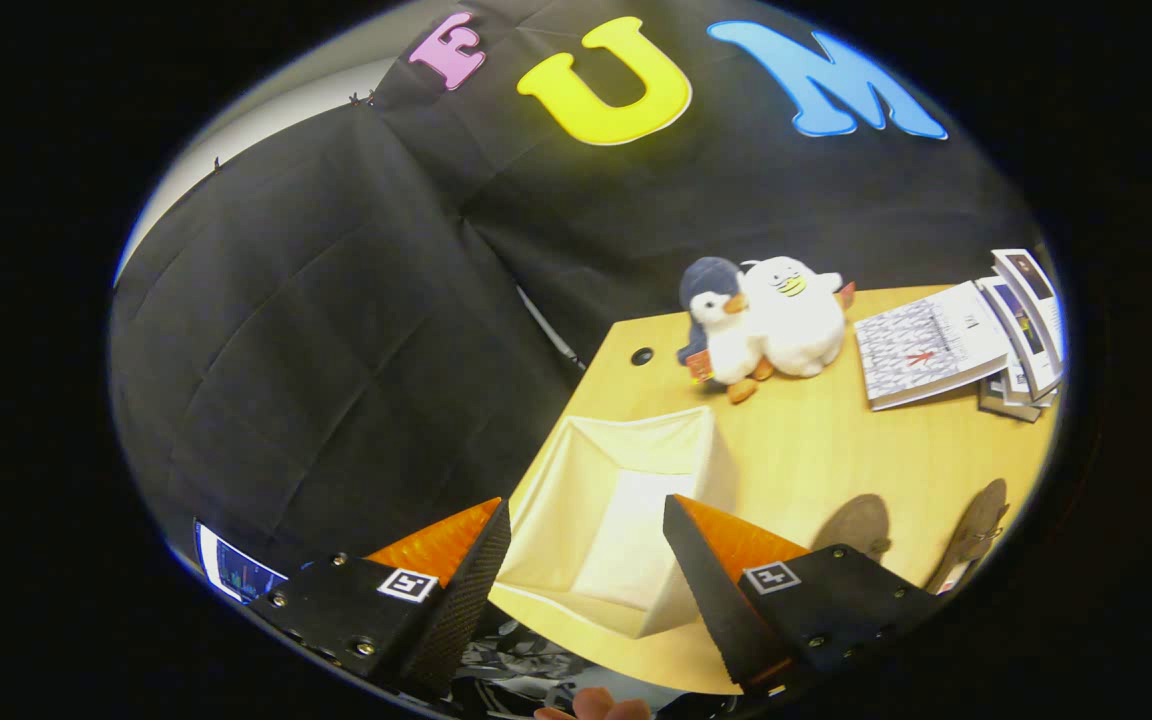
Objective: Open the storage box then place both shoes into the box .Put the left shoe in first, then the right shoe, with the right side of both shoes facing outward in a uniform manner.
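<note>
The fingers (pixel 586 565) stand wide apart, holding nothing, above the desk's (pixel 836 450) near corner. Between and just ahead of them sits the open storage box (pixel 616 500), close to the desk's left edge. Two shoes (pixel 971 535) lie right of the fingers; bare desk beyond reaches the plush toys (pixel 766 320).

Cream fabric box (pixel 626 520) open, empty, on wooden desk near its edge, seen between and just beyond the parted fingers; two brown shoes (pixel 861 525) (pixel 976 535) to its right on the desk, apart from it, partly hidden.
</note>
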A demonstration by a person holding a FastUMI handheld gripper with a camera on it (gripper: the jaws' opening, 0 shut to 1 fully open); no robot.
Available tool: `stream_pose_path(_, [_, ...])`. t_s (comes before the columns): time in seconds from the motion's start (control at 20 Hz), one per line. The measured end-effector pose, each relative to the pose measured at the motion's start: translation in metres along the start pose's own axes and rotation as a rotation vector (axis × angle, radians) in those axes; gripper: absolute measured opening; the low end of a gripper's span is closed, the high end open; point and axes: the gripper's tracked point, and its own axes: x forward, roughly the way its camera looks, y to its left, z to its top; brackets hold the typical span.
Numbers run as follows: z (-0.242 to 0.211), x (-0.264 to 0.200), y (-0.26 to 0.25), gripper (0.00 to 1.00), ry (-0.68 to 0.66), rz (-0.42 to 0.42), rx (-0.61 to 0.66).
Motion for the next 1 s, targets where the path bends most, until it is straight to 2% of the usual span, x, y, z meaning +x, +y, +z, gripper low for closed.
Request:
stream_pose_path(0.15, [-0.014, -0.010, -0.052, 0.96, -0.001, -0.108, -0.019])
stream_pose_path(0.45, [-0.063, -0.026, -0.130, 0.96, 0.085, -0.258, -0.051])
stream_pose_path(0.75, [-0.112, -0.028, -0.180, 0.96, 0.229, -0.359, -0.065])
stream_pose_path(1.0, [-0.149, -0.015, -0.214, 0.96, 0.338, -0.409, -0.066])
